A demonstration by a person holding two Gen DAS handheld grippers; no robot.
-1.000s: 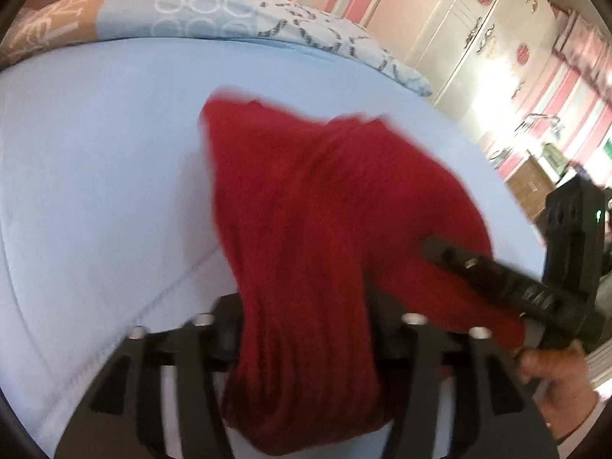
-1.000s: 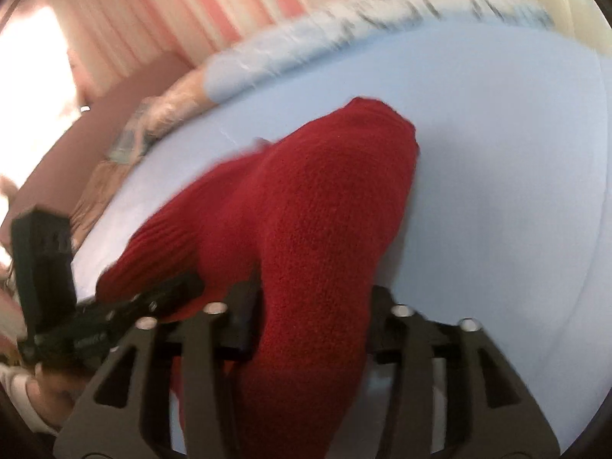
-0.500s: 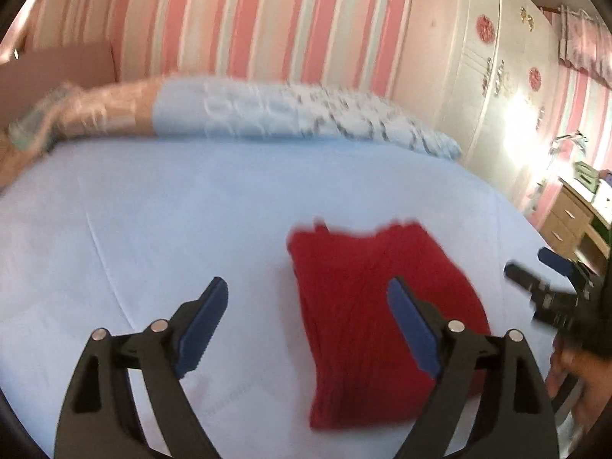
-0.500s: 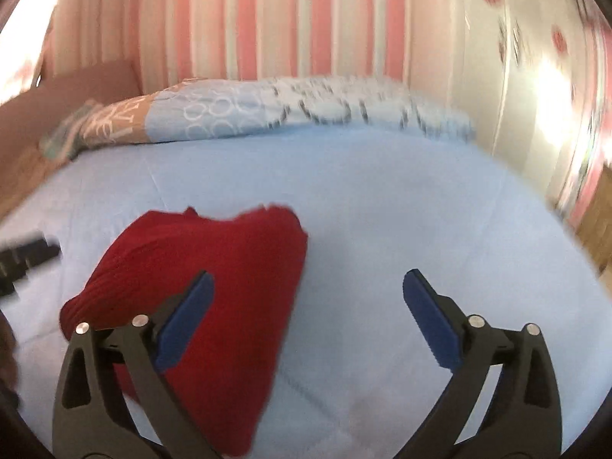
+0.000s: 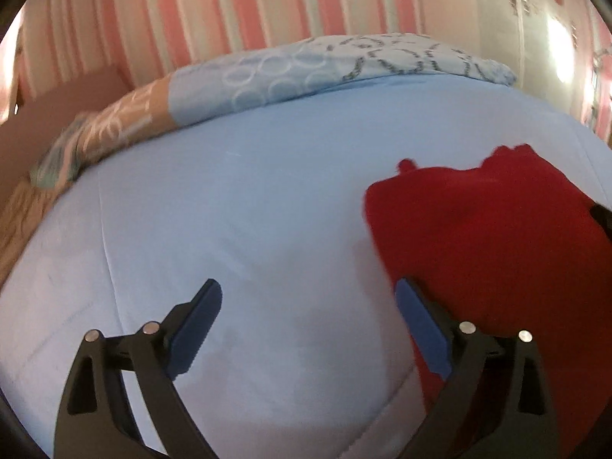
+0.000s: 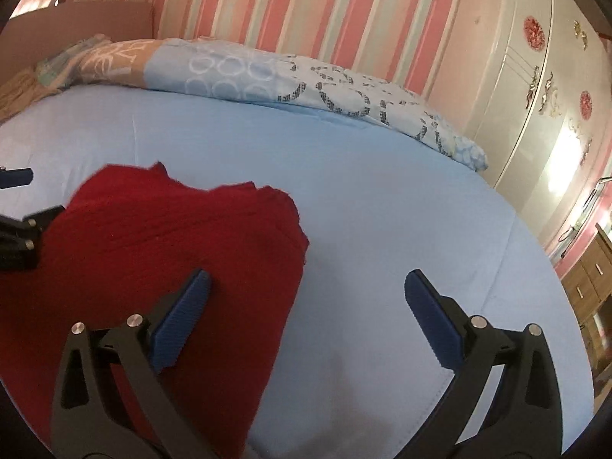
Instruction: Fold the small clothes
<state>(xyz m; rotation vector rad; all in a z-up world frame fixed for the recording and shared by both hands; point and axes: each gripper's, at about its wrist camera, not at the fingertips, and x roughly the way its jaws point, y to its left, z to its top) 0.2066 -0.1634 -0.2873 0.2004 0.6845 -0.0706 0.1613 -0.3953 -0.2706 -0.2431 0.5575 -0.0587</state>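
Observation:
A red knitted garment (image 5: pixel 493 237) lies folded flat on the light blue bed sheet (image 5: pixel 237 229). In the left wrist view it is at the right. My left gripper (image 5: pixel 308 308) is open and empty, over bare sheet just left of the garment. In the right wrist view the garment (image 6: pixel 160 252) is at the left. My right gripper (image 6: pixel 306 294) is open and empty, its left finger over the garment's right part. The left gripper's fingertips (image 6: pixel 15 206) show at the left edge of the right wrist view.
A patterned blue and tan pillow (image 6: pixel 237 76) lies along the far edge of the bed by the striped pink wall. A white wardrobe (image 6: pixel 535 88) stands at the right, with a wooden drawer unit (image 6: pixel 589 287) beside the bed.
Both grippers were shut on the red garment a second ago. They opened, let it drop folded on the sheet and drew back; the left gripper has since swung left of it.

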